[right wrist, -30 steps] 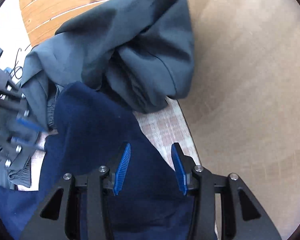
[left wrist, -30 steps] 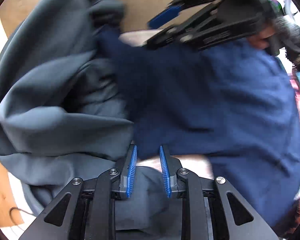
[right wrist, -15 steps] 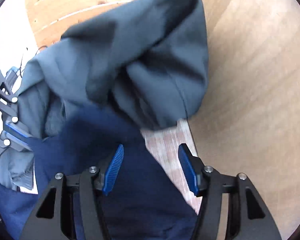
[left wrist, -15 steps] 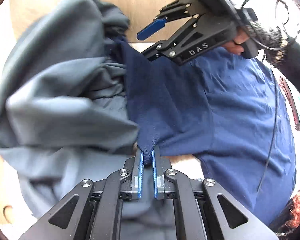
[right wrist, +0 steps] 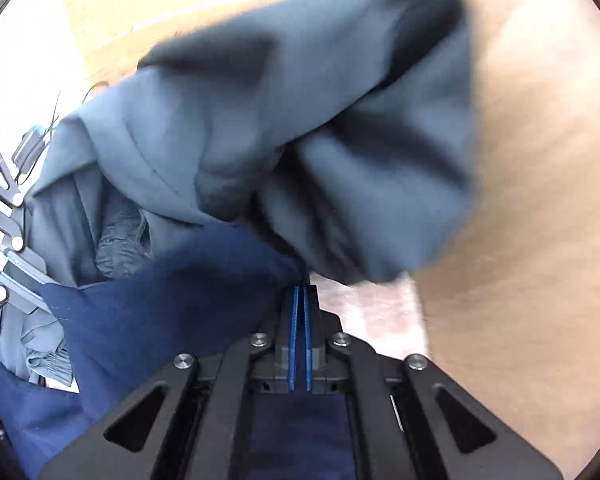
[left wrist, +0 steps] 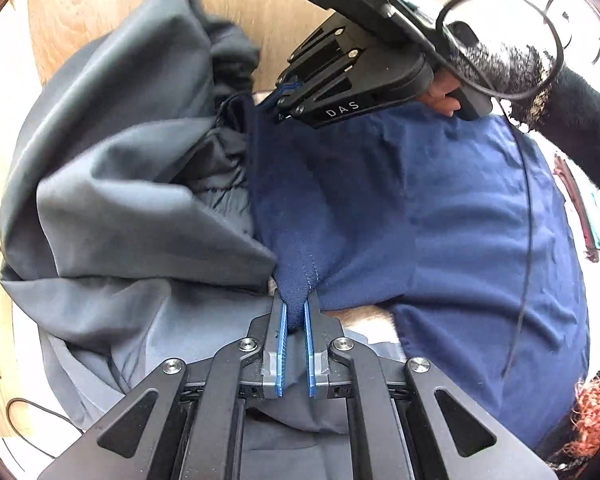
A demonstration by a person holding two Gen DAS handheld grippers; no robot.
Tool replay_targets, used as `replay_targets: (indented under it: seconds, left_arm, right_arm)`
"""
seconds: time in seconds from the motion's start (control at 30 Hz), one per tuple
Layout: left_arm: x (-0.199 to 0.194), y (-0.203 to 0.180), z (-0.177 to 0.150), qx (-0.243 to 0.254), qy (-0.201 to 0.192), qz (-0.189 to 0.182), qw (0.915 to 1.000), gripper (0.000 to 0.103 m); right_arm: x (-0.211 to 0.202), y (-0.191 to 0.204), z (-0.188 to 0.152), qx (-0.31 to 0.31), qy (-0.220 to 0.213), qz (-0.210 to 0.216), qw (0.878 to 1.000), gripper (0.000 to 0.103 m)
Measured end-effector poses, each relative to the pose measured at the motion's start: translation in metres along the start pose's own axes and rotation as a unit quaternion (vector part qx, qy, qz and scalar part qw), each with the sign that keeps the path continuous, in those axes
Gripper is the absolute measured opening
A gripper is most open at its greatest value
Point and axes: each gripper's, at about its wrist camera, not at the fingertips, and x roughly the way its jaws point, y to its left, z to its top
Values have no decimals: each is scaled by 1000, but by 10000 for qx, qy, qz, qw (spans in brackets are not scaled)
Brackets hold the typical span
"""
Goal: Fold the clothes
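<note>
A navy garment lies spread beside a crumpled grey garment on a wooden table. My left gripper is shut on a seamed near corner of the navy cloth, which rises out from between the pads. My right gripper pinches the far corner of the same edge. In the right wrist view its pads are pressed together at the navy garment's edge, and the cloth runs taut toward the left gripper. The grey garment bunches just ahead of the tips, blurred.
A hand in a black fuzzy sleeve holds the right gripper, and a thin black cable trails over the navy cloth. Bare wood lies to the right of the grey pile. Another cable loops at the lower left.
The left gripper closed on the navy corner and lifted it a little. The right gripper went from open over the navy cloth to shut at its far corner.
</note>
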Motion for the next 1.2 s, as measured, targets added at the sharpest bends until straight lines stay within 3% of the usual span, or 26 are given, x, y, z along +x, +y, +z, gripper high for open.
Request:
replay_targets:
  seconds: [0.17, 0.27, 0.57, 0.67, 0.73, 0.8, 0.83, 0.9, 0.97, 1.07, 1.13, 1.2]
  left_arm:
    - [-5, -21, 20, 259, -217, -97, 9994, 7]
    - [-9, -20, 30, 269, -271, -40, 9993, 7]
    - [-25, -2, 22, 27, -166, 93, 9998, 7]
    - [-34, -19, 23, 160, -292, -23, 9994, 7]
    - [-37, -49, 22, 484, -285, -537, 9970, 7]
    - [-38, -80, 15, 903, -118, -1038, 9904, 14]
    - [-33, -92, 8, 1160, 13, -1101, 9871, 15]
    - [-24, -98, -4, 1380, 153, -896, 9863, 15]
    - [-12, -82, -4, 1036, 276, -774, 9912, 15]
    - [-5, -50, 1, 574, 322, -423, 9969, 11]
    - [-4, -40, 1, 484, 339, -257, 9979, 11]
    - [-7, -34, -6, 383, 372, -249, 9983, 11]
  right_arm:
    - [-45, -18, -20, 356, -378, -778, 9956, 2]
    - [-41, -23, -29, 549, -298, -1073, 9923, 2]
    - [-8, -9, -35, 581, -383, -863, 9938, 2]
    - [-35, -1, -48, 452, -525, -1121, 9913, 2]
    - [-52, 3, -77, 476, -255, -1388, 9888, 3]
    - [-66, 2, -121, 734, 102, -1588, 9845, 21]
    - [-69, 1, -141, 900, 318, -1716, 9805, 39]
    - [-72, 1, -168, 1064, 597, -1946, 9733, 45]
    - [-75, 3, -178, 1139, 599, -1961, 9721, 45]
    - [-70, -3, -171, 1345, 352, -1584, 9775, 45]
    - [-75, -4, -185, 1355, 286, -1401, 9804, 44]
    - [-67, 14, -163, 1185, 391, -1412, 9821, 44]
